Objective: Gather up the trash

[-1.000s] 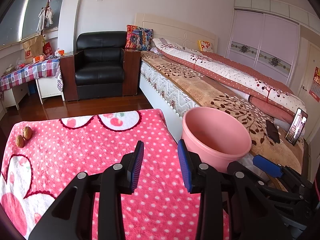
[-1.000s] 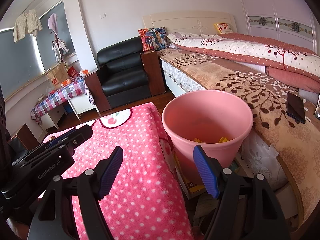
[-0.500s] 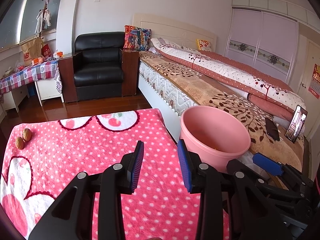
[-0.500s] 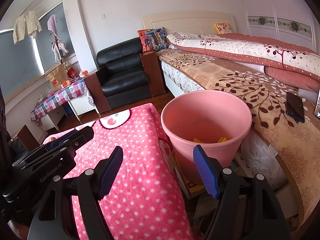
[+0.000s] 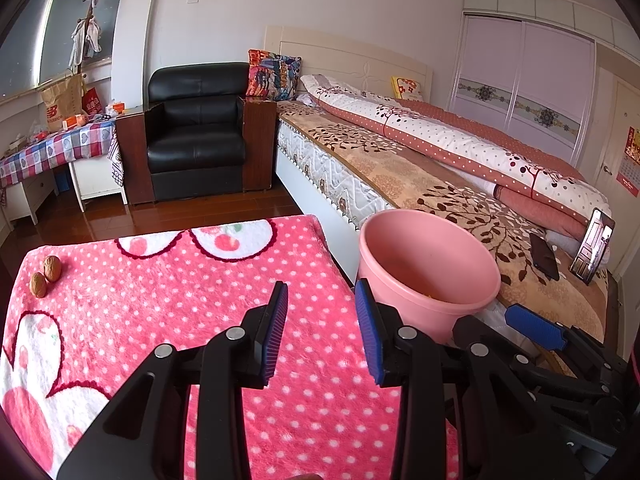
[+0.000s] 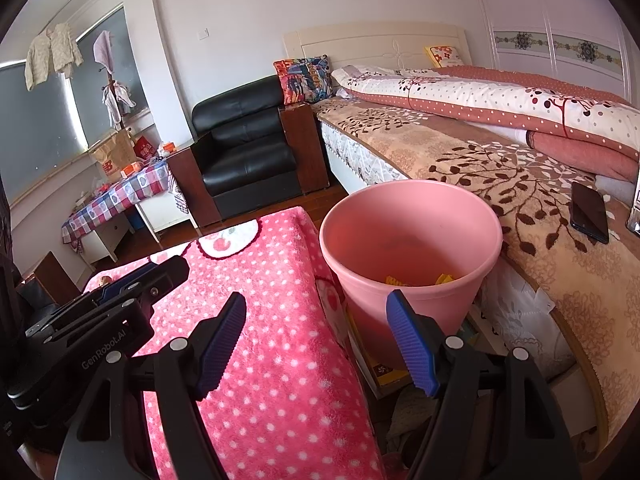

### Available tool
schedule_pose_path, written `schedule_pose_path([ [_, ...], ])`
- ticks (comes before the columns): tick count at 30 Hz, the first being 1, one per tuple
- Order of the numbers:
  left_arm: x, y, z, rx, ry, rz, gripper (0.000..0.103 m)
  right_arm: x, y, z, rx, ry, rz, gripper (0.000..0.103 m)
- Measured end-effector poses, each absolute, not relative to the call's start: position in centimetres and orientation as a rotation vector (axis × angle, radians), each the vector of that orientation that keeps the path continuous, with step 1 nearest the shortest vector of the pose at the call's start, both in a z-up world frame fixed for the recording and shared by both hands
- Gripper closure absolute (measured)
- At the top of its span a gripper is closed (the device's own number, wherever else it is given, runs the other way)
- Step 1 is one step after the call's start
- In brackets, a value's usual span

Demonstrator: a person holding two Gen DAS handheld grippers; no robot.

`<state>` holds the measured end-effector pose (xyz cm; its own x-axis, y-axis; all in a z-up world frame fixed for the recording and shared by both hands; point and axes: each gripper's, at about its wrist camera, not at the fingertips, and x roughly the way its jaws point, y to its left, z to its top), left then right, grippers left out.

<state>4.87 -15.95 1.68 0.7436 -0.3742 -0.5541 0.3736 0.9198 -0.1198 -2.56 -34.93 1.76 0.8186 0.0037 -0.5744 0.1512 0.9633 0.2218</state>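
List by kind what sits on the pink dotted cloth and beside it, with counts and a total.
Walnuts: 2, far left corner of the cloth
Pink bucket: 1, standing off the cloth's right edge
Left tool: 1, open, empty
Right tool: 1, open, empty
Total: 5

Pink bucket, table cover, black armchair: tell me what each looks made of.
Pink bucket: plastic by the look, with smooth, thin, evenly coloured walls and a rolled rim.
Table cover: plush fleece, going by its fuzzy nap and printed white dots.
Black armchair: leather or a leather imitation, with glossy highlights on padded cushions; its side panels look like dark wood.
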Motion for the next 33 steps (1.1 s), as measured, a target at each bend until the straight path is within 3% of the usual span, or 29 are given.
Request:
schedule_pose_path([
  [33, 5.1, -15.5, 1.9, -0.004, 0.607, -0.398, 0.068, -2.9, -34.8, 3.3, 0.237, 0.563, -0.098, 0.031],
])
